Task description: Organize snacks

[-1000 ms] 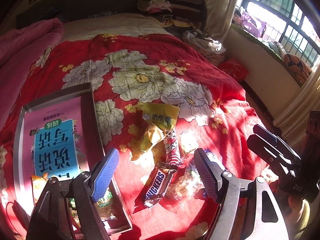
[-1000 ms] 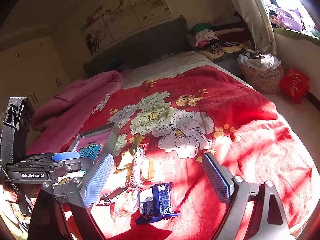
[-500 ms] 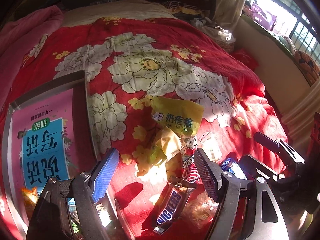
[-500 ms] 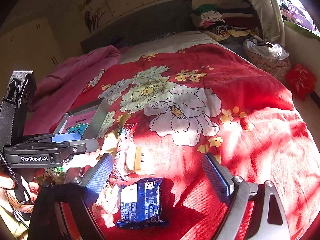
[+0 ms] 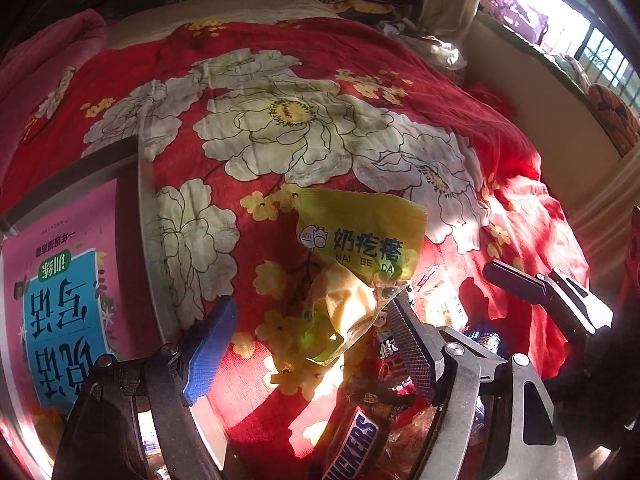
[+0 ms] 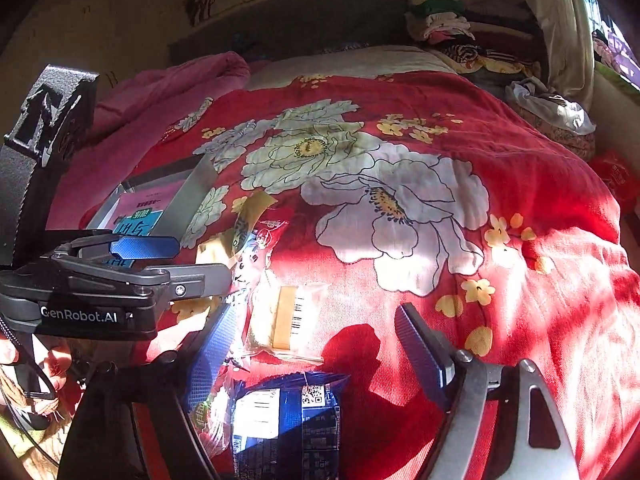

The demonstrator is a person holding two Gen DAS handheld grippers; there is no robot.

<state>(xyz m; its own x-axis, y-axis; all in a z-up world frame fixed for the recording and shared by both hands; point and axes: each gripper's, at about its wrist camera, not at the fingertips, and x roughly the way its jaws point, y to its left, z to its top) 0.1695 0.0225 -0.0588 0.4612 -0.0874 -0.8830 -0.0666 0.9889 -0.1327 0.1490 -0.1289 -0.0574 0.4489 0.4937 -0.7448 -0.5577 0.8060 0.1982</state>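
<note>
Left gripper (image 5: 310, 346) apart, empty, over yellow "NAI GE DA" wrapper (image 5: 360, 236); right gripper (image 6: 316, 354) closing, empty, above dark-blue foil packet (image 6: 286, 424); brown "SNICKERS" bar (image 5: 354, 446) near.

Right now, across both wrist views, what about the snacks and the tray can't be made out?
- Snickers bar: left wrist view, lower end cut off by the bottom edge.
- Blue packet: right wrist view, bottom cut off; print too small to read.
- Tray: left wrist view, near contents hidden behind the left gripper.
- Clear packet: right wrist view, glare washes out its contents.
</note>
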